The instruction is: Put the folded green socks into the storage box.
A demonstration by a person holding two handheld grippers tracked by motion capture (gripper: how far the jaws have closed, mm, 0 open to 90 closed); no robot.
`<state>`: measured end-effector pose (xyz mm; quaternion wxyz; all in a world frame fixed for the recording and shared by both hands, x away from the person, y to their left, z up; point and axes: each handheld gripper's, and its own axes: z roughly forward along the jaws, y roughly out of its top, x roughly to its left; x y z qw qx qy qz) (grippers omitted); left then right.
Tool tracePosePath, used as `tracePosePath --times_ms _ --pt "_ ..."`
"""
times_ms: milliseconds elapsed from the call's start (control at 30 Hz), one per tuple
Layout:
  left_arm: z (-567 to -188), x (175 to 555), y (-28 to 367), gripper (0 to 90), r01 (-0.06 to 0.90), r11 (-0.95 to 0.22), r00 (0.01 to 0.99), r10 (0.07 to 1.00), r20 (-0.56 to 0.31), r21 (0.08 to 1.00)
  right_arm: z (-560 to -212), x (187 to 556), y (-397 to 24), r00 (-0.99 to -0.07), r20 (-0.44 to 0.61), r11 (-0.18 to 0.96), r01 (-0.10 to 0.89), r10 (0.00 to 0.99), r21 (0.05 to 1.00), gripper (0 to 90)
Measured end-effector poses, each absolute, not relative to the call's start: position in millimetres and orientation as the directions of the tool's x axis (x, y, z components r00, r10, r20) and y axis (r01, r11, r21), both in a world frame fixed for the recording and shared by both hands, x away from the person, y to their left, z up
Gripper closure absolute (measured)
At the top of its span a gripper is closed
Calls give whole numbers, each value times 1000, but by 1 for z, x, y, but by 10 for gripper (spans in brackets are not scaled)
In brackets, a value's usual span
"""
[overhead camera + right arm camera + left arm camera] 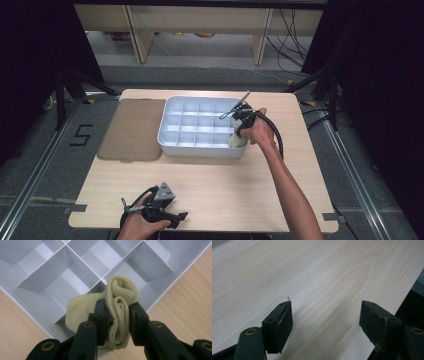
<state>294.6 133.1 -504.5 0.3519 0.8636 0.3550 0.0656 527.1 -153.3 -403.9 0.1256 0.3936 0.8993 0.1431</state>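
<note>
A pale yellow rolled sock (120, 307) is pinched between the black jaws of my right gripper (117, 320), which is shut on it. In the high view the right gripper (240, 131) holds the sock (237, 141) over the near right corner compartment of the white divided tray (172, 142). My left gripper (181, 216) rests low by the table's near edge, to the left. In the left gripper view its jaws stand wide apart, open (325, 320), with only bare wood between them.
A brown mat (132, 130) lies left of the tray on the light wooden table (210, 185). The tray's other compartments (62, 280) look bare. Dark curtains and stand legs flank the table. A shelf unit stands beyond it.
</note>
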Motion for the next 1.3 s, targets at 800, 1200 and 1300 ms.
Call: tracePosePath --times_ms 800,1200,1300 --pt "-504 295 133 262 570 -504 737 662 -134 649 -437 530 -149 -682 -79 672 683 727 287 685" --pt "-505 295 132 262 574 -498 732 668 -135 650 -410 527 -160 -681 -45 639 660 731 394 555" --pt "-504 295 132 262 569 -504 738 661 -134 650 -402 525 -163 -669 -26 615 668 743 419 647"
